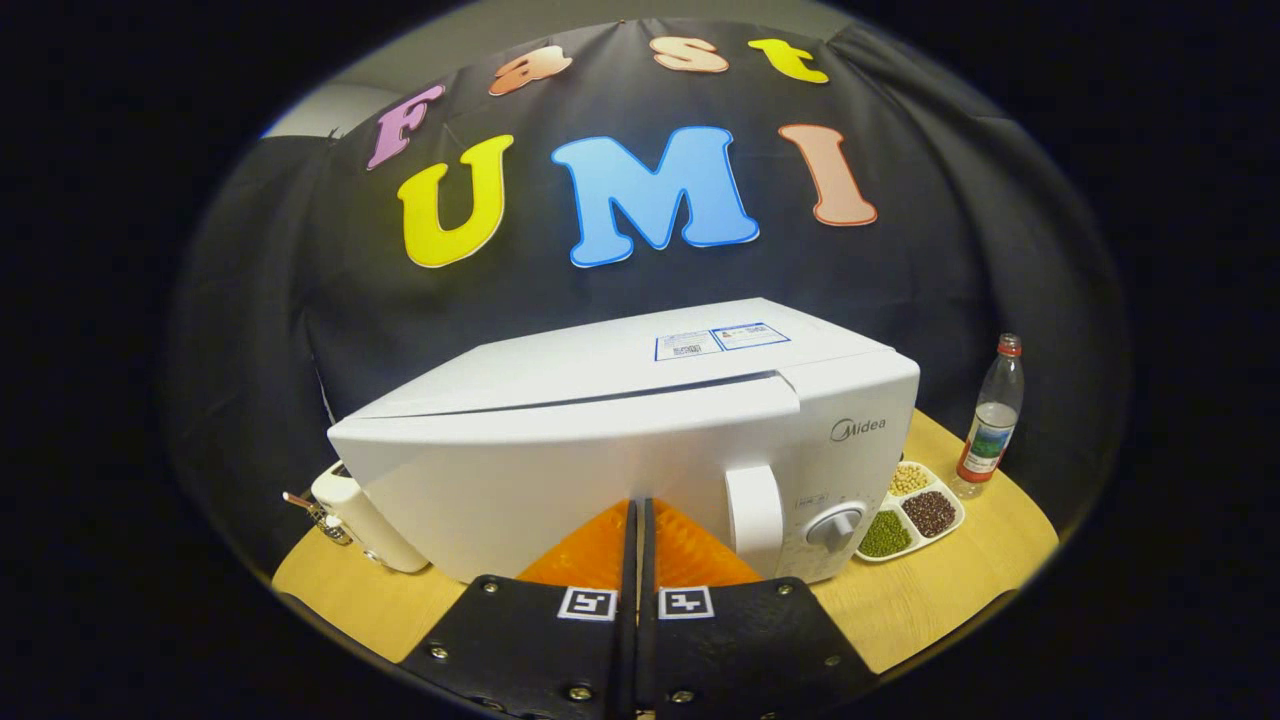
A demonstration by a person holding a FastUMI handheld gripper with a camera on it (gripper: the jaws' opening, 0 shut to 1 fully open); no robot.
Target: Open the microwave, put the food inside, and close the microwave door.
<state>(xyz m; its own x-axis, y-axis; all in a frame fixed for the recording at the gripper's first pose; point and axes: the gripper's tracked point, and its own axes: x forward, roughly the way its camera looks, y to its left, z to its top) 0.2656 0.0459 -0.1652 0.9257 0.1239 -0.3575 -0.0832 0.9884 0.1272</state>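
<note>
A white microwave (640, 430) stands on the wooden table (930, 600), right in front of me. Its door (520, 480) looks almost flush with the body, with a thin dark gap along the top edge. The white door handle (755, 520) and a round knob (835, 527) sit just right of my fingers. My gripper (637, 508) is shut with nothing between its fingers, and its tips are at or touching the lower middle of the door. The inside of the microwave is hidden by the door.
A white appliance (365, 520) stands beside the microwave's left side. To the right lie a divided dish of beans (912, 518) and a clear bottle with a red cap (990, 420). The black cloth wall hangs close behind.
</note>
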